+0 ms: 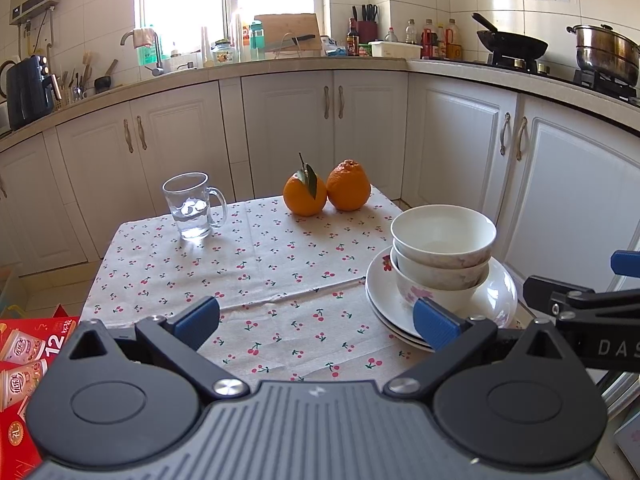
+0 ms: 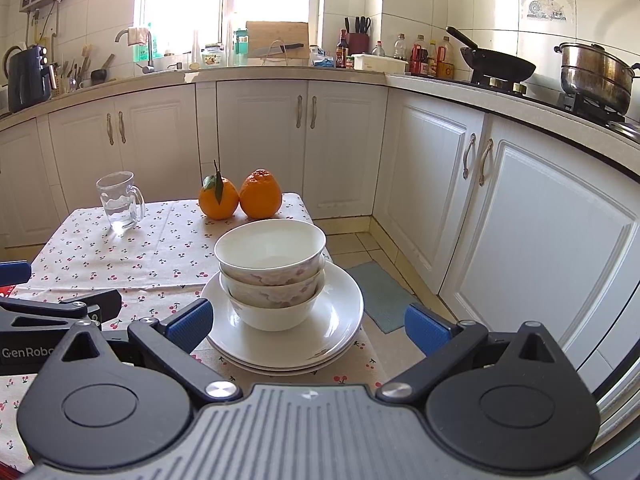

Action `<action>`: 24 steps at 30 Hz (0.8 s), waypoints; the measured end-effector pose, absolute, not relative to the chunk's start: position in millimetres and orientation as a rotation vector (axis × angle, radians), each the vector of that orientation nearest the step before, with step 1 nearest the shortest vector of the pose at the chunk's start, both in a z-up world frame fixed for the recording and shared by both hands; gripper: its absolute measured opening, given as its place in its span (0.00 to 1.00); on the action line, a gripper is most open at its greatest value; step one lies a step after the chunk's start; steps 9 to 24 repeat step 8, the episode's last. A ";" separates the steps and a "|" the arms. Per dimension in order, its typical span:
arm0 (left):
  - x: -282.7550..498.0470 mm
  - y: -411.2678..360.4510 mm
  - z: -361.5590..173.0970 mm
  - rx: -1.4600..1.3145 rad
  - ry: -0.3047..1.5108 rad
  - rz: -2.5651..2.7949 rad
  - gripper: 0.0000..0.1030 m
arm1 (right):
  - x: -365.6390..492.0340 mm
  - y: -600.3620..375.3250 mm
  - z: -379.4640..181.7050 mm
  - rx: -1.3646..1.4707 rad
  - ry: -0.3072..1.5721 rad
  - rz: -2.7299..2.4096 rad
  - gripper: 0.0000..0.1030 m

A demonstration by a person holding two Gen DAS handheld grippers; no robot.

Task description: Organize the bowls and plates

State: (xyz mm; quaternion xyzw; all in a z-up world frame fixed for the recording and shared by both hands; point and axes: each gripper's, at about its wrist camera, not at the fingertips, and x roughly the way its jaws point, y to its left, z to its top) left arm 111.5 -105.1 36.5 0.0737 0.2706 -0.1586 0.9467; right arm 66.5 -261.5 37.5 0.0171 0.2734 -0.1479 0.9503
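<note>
Three nested bowls (image 2: 272, 272) on stacked plates (image 2: 340, 320) at the tablecloth's (image 1: 260, 264) right edge — 2 o'clock of left gripper (image 1: 316, 322), 12 o'clock of right gripper (image 2: 308, 326). Both spread wide, empty. Bare cloth toward glass mug (image 1: 192, 206) and oranges (image 1: 326, 192) — far edge.

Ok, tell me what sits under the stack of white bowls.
The three nested white floral ceramic bowls rest on white round plates, two rims visible at least, stacked on the cherry-print tablecloth. The plate centres and any pattern under the bowls are covered.
</note>
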 end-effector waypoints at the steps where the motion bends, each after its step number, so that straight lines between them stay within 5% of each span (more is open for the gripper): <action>1: 111.4 -105.3 36.5 0.151 0.551 -0.322 0.99 | 66.7 -261.7 37.6 0.035 0.557 -0.301 1.00; 24: 110.8 -105.8 36.0 0.151 0.550 -0.322 0.99 | 66.2 -261.8 37.5 0.033 0.553 -0.302 1.00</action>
